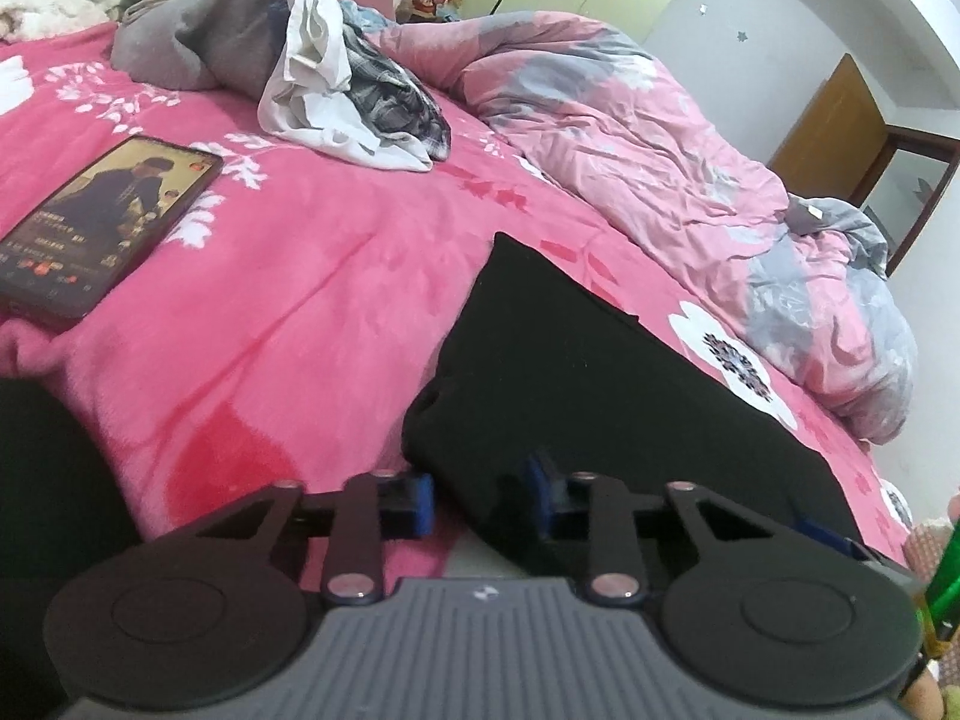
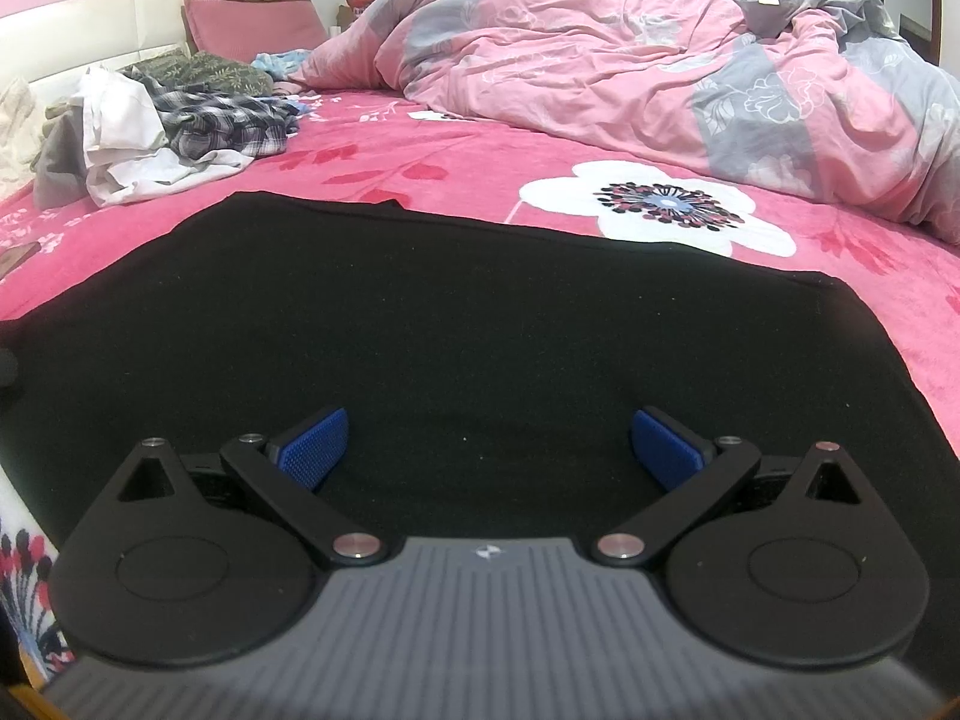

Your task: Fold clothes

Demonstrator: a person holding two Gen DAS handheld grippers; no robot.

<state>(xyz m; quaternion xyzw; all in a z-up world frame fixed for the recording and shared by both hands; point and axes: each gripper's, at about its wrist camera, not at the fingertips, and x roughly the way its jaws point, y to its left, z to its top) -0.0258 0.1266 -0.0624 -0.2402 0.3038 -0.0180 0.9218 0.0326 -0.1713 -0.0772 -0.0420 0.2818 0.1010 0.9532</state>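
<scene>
Black garment: one, lying flat on the near side of the pink blanket.
Left gripper: clamping the garment's near edge.
Right gripper: spread wide, hovering over it.
Clothes pile: one, far left.
Phone: one, left.

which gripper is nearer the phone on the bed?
Left. The left gripper sits at the black garment's edge, on the phone's side; the right gripper is over the garment's middle.
</scene>
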